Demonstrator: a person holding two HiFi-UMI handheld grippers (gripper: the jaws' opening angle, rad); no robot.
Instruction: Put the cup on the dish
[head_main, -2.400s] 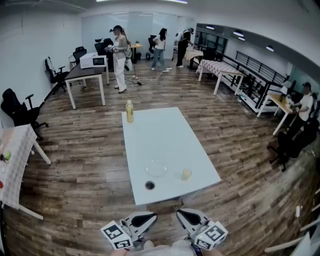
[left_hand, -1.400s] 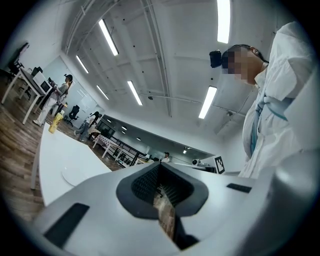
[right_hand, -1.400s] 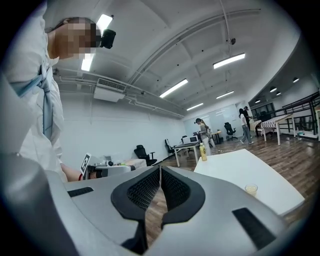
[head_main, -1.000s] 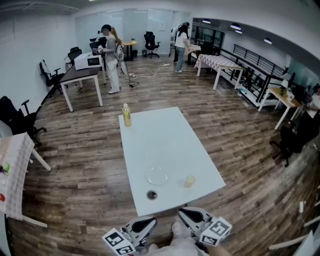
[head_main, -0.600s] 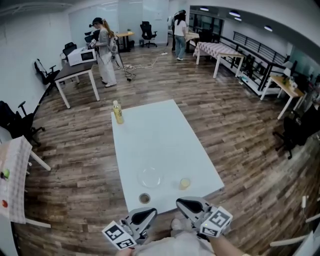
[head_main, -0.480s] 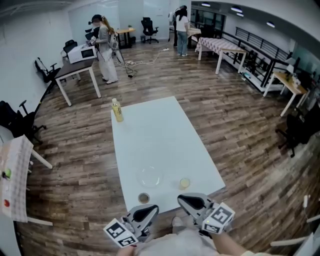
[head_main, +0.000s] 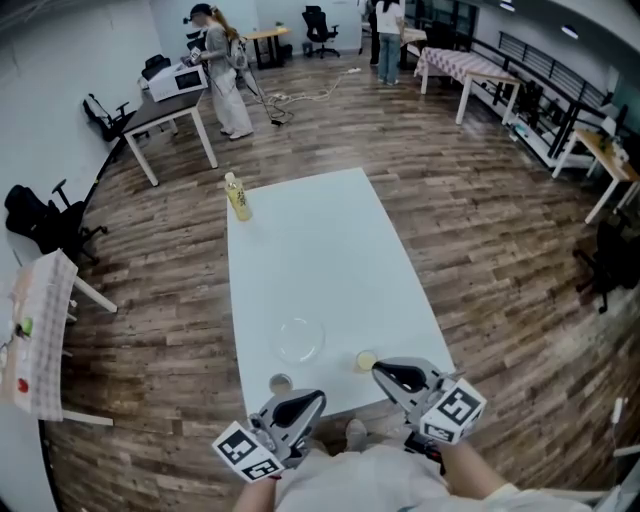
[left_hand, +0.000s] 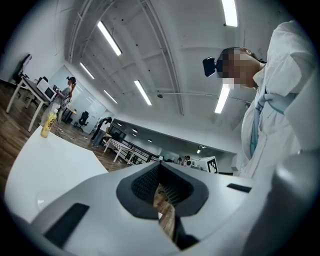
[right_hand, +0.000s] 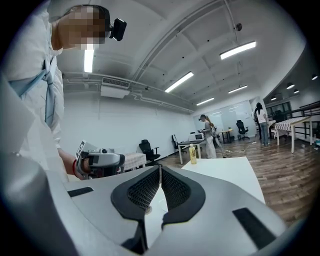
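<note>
The worktop is white, matte and rectangular, standing on a wood-plank floor in an open office. A clear round dish lies close to the near edge. A small pale-yellow cup stands upright just right of it, apart. The left hand-held gripper and right hand-held gripper both have their jaws closed and empty.

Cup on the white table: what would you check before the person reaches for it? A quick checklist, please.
1. Cup stands free on the table: ok.
2. Dish is empty: ok.
3. Bare table between cup and dish: ok.
4. Right gripper open for a grasp: not ok, jaws together.
5. Left gripper holds nothing: ok, jaws together and empty.
6. Whether the cup holds liquid: cannot tell.
</note>
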